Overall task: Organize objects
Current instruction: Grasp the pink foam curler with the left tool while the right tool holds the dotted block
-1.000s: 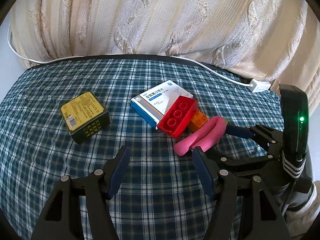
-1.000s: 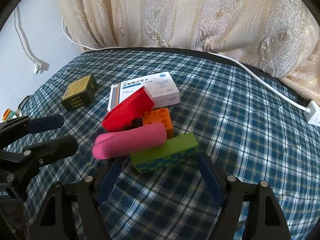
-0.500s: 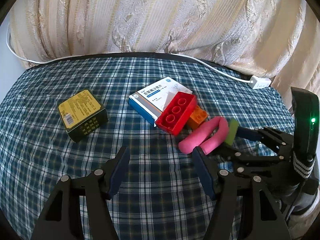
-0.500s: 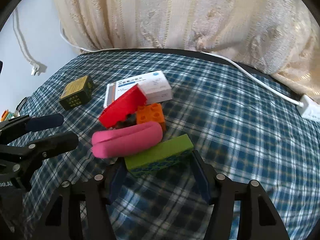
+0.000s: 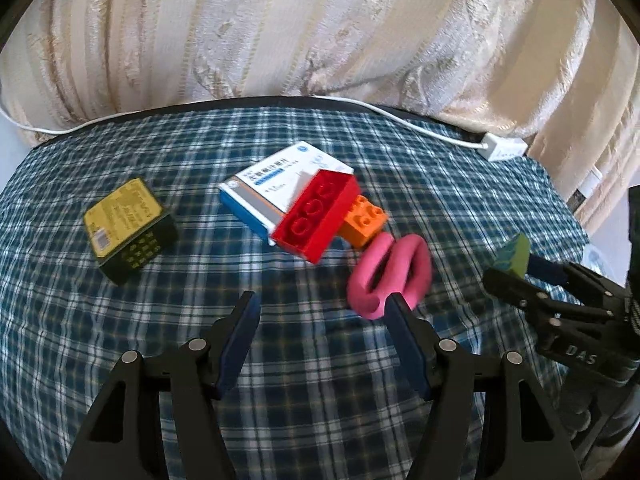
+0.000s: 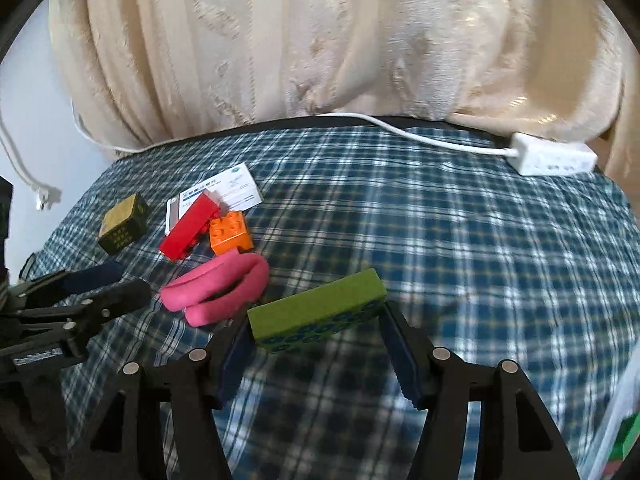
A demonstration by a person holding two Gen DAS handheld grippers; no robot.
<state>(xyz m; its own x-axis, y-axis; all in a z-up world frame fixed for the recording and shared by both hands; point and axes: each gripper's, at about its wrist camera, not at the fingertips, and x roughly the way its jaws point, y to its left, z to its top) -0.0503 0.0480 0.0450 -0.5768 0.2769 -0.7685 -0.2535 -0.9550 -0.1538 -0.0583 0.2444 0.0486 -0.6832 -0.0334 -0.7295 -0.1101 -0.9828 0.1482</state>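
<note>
The medicine box (image 5: 280,184) is partly covered at its 4 o'clock corner by the red brick (image 5: 316,216); its print is too small to read. The orange brick (image 5: 366,220) is half hidden behind that red brick. In the left wrist view only an end of the green block (image 5: 516,254) shows. A green thing (image 6: 626,444) at 4 o'clock in the right wrist view is cut off by the edge and blurred.

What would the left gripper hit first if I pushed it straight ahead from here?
Probably only the plaid cloth: the open left gripper points at a bare patch. The pink piece lies beside its right finger, the red brick beyond; depth is unclear.
</note>
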